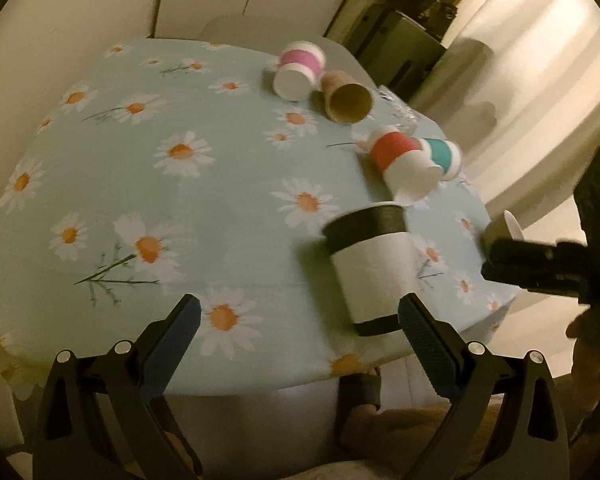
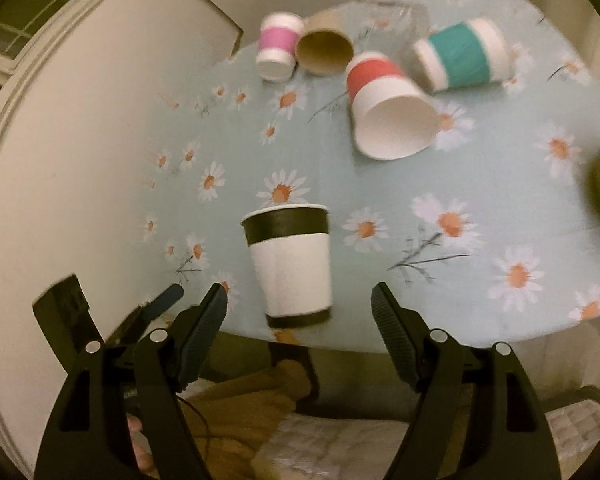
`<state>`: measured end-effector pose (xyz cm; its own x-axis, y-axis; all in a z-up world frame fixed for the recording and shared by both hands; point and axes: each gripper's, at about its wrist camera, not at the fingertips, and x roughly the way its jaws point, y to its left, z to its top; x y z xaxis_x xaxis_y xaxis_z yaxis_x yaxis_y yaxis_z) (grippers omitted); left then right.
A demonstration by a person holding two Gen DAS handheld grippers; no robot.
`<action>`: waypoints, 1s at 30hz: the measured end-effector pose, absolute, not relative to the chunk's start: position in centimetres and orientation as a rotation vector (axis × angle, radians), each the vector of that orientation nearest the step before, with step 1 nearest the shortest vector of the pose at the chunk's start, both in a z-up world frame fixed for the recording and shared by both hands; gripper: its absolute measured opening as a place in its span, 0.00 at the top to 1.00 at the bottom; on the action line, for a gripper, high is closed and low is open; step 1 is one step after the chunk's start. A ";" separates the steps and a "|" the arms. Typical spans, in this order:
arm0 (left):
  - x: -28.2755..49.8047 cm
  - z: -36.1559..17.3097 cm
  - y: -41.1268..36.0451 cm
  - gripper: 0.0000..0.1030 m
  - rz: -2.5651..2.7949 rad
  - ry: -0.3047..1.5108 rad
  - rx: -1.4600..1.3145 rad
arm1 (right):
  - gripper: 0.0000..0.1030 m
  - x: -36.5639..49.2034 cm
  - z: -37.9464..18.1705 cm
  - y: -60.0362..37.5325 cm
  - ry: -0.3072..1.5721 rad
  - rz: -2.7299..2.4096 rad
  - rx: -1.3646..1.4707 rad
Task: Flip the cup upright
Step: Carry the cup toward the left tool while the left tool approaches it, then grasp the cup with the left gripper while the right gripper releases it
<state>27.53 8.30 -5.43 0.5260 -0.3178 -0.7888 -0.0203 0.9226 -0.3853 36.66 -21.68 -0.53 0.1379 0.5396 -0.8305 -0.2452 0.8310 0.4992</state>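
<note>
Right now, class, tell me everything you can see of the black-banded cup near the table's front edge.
The black-banded cup looks like white paper, with a wide black band below the rim and a narrow one at the base. It stands upright, mouth up, on the daisy-print tablecloth near the front edge, apart from the other cups. Nothing grips it: the right gripper is open in front of it.

Bare tablecloth [image 2: 500, 184] lies open toward 3 o'clock of the black-banded cup [image 2: 290, 264]; the red-banded cup [image 2: 384, 108] blocks 1 o'clock.

Left gripper [image 1: 300, 322] fingers spread wide, holding nothing. Right gripper [image 2: 299, 307] fingers likewise apart, empty.
</note>
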 end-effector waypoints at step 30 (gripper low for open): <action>35.6 -7.9 0.4 0.08 -0.097 1.257 -0.381 | 0.28 32.5 -5.2 -30.1 1.200 0.594 0.404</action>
